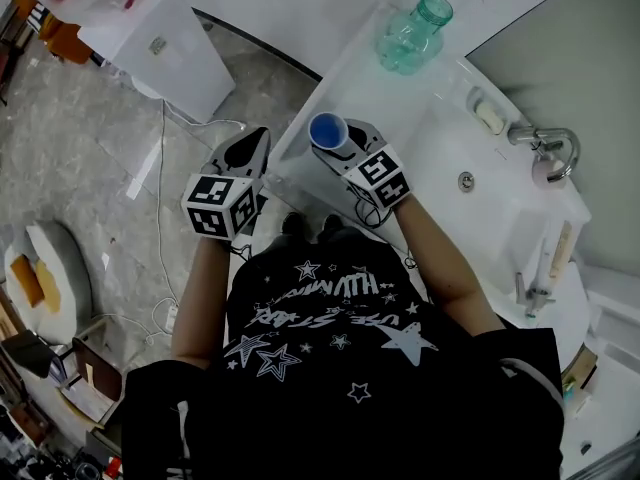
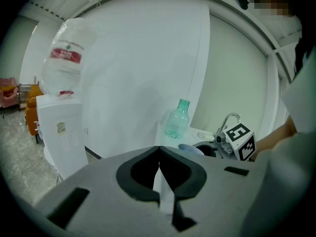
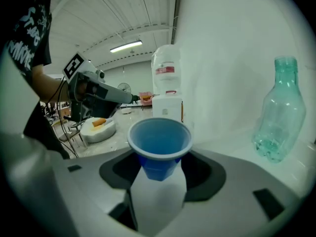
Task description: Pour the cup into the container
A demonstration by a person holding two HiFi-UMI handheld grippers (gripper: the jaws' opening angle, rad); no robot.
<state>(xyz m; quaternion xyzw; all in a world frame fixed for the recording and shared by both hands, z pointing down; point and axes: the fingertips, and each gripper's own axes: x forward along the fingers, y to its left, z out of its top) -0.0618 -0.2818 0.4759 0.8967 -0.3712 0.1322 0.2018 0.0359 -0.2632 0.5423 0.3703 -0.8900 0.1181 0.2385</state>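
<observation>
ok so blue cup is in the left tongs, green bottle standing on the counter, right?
No. The blue cup sits in the right tongs, as the right gripper view shows; the left tongs are shut and empty. The green bottle does stand on the counter.

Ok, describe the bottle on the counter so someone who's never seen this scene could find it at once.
Start at the white sink counter, with its chrome tap. At the counter's end away from the tap stands the bottle, upright and alone. It is see-through pale green, unlike the solid blue cup held in the right gripper.
</observation>
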